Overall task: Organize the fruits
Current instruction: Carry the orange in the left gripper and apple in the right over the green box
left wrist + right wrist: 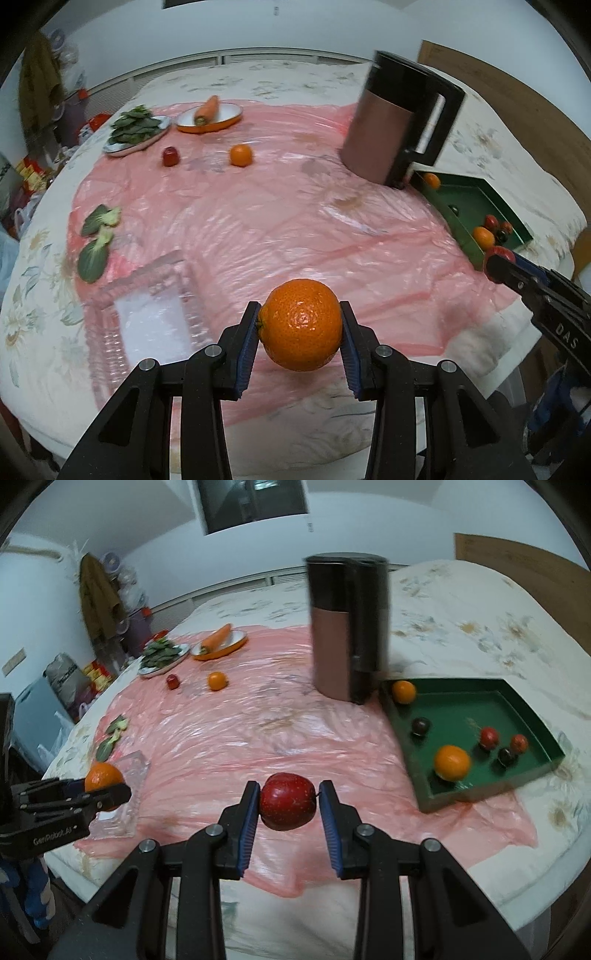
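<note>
Presently mid-carry: left gripper (300, 325) clamping round dimpled orange (300, 324); right gripper (289, 802) clamping glossy red apple (288, 800). Next: release inside shallow green tray (480, 792), right edge.

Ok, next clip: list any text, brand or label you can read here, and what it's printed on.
"DAS": white letters on the body of the right gripper, seen from the left wrist view; possibly part of a longer word.
"GenRobot.AI": on the body of the left gripper, slightly blurred.
Colourful packages beyond the table's far left edge: print too small to read.
</note>
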